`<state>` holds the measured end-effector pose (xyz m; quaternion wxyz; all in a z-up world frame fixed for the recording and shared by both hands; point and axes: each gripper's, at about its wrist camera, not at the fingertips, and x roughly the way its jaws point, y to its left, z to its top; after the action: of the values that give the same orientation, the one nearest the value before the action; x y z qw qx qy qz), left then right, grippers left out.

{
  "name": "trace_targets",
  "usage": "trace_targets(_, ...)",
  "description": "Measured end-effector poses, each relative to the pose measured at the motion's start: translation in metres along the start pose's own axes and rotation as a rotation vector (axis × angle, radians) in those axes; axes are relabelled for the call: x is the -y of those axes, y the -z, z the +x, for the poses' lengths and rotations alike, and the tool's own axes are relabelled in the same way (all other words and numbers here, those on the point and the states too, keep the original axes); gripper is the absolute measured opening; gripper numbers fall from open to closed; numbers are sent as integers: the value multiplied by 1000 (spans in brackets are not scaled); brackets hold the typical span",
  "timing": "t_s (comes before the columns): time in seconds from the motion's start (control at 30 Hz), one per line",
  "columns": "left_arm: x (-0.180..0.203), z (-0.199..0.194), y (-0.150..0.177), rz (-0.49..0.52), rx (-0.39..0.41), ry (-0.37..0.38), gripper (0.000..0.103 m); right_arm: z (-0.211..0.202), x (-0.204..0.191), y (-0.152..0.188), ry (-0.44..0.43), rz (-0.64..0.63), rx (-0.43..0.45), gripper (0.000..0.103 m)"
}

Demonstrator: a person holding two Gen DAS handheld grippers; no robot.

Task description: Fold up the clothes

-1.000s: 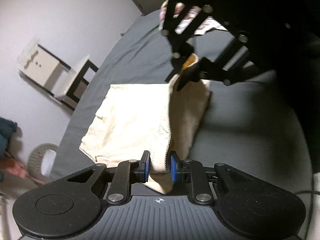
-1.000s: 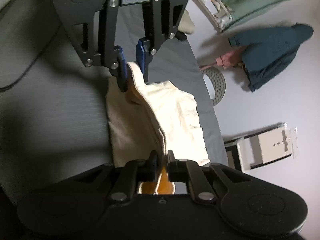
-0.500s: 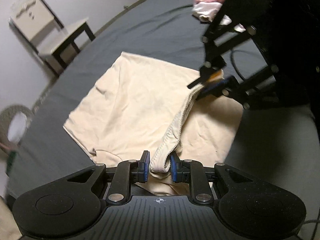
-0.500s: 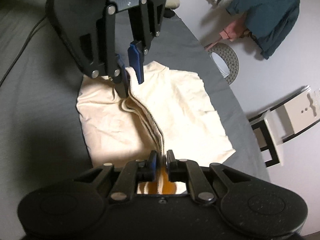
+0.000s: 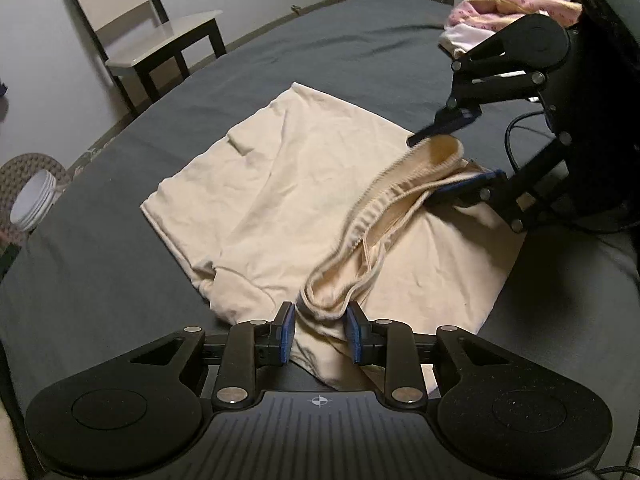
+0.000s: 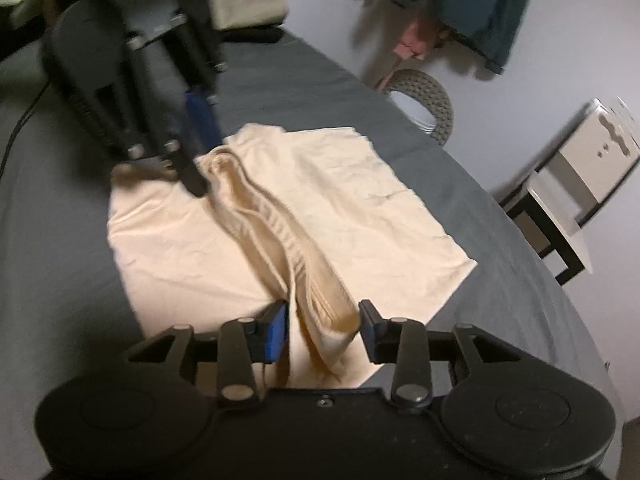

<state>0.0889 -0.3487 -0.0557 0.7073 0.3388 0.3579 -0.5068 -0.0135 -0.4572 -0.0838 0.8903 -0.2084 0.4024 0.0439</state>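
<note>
A dark grey bed [image 5: 352, 52] fills both views, its sheet smooth and mostly bare around the work. A pale wall [image 5: 36, 40] runs close along the bed's far long edge in the left wrist view, leaving only a narrow strip of floor. In that strip stand a white chair [image 5: 156, 36] with dark legs and a woven basket [image 5: 28, 184] holding a stack of white plates. A teal jacket [image 6: 480, 8] hangs on the wall above the basket. At 1 end of the bed lies a pink and yellow heap of clothes [image 5: 508, 12]; at the other end a folded olive garment [image 6: 248, 6] rests by the edge.

The cream garment [image 5: 280, 184] lies spread flat in the middle of the bed, its far edge near the wall-side edge of the mattress and wide open sheet on the opposite side. Its ribbed waistband [image 5: 384, 200] rises as a loose ridge across the cloth, running from 1 gripper to the other.

The left gripper [image 5: 320, 330] has its 2 blue-padded fingers parted, with the waistband's end slack between them and not pinched. The right gripper [image 6: 322, 334] likewise stands with its jaws spread wide, the other end of the band lying loose in the gap. A black cable [image 5: 516, 140] trails on the sheet behind the right gripper.
</note>
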Motion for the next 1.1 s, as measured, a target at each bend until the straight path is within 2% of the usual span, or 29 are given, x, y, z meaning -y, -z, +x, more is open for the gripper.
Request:
trace_targets(0.07, -5, 0, 3, -56, 13, 6, 28, -1, 11, 2, -25, 71, 10, 43)
trace_targets(0.13, -11, 0, 7, -119, 29, 10, 28, -4, 24, 5, -52, 158, 25, 50)
trace_targets(0.2, -18, -3, 10, -193, 61, 12, 28, -9, 40, 10, -93, 261, 37, 53)
trace_targets(0.33, -25, -17, 19, -287, 147, -2, 28, -14, 67, 20, -156, 436, 40, 53)
trace_targets(0.4, -20, -25, 21, -264, 186, -5, 28, -15, 70, 23, -177, 449, 25, 44)
trace_targets(0.47, -12, -30, 19, -203, 198, -2, 28, -14, 72, 24, -197, 457, 13, 42)
trace_targets(0.5, -8, -29, 18, -171, 191, -5, 28, -13, 72, 25, -200, 465, 5, 42)
trace_targets(0.63, 4, -11, 10, -80, 102, -77, 28, -6, 74, 28, -225, 501, -22, 24)
trace_targets(0.7, 3, -6, 8, -94, 110, -51, 28, -4, 76, 30, -248, 531, -25, 23)
trace_targets(0.77, 2, -2, 6, -114, 123, -33, 28, -4, 77, 31, -269, 556, -20, 16)
trace_targets(0.8, 2, 0, 6, -115, 125, -41, 28, -3, 78, 32, -279, 568, -18, 9)
trace_targets(0.83, 2, 2, 5, -117, 126, -52, 27, -4, 79, 32, -282, 575, -10, 7)
trace_targets(0.9, 2, 4, 7, -128, 135, -69, 27, -6, 80, 32, -285, 587, 8, 6)
trace_targets(0.93, 1, 3, 8, -137, 140, -74, 17, -8, 81, 32, -283, 584, 17, 5)
trace_targets(1.1, -6, -9, 14, -207, 174, -83, 16, -14, 80, 28, -248, 575, 86, 5)
